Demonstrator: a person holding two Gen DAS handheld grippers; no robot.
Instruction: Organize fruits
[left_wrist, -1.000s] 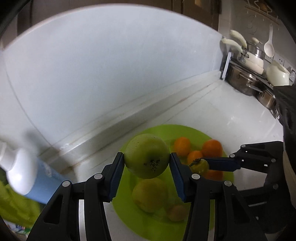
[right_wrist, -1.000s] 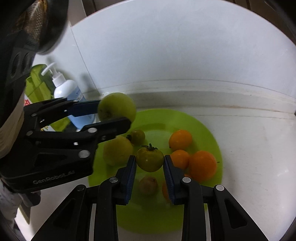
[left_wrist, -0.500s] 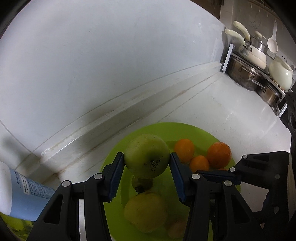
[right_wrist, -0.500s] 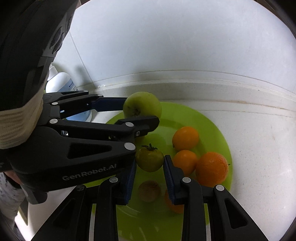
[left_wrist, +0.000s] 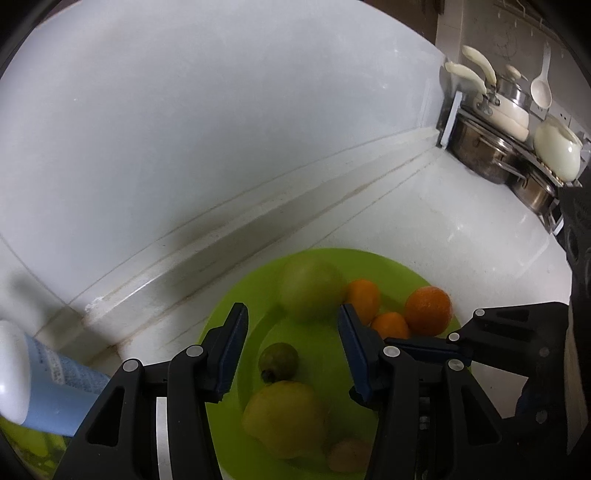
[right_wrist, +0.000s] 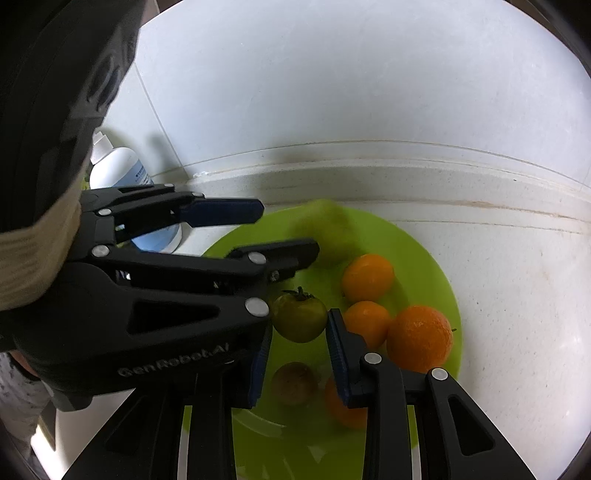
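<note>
While the left gripper (left_wrist: 291, 345) is hanging over the green plate (left_wrist: 388, 258) with jaws open and empty, a blurred green apple (left_wrist: 311, 288) is sitting at the plate's far side beside the oranges (left_wrist: 428, 310). The right gripper (right_wrist: 297, 334) is clamping a small green tomato (right_wrist: 300, 318) above the plate's middle. Smooth and probably bruisable, it is best held lightly across its widest part.

This is a home kitchen. A white surface (left_wrist: 461, 236) meets a white splashback wall (left_wrist: 184, 129), and at its far right corner steel pots (left_wrist: 480, 155) are stacked on a rack beside a cream kettle (left_wrist: 556, 155), cream-handled pans (left_wrist: 506, 110) and a hanging ladle (left_wrist: 541, 88). A green plate (left_wrist: 325, 354) of fruit sits near the wall edge.
</note>
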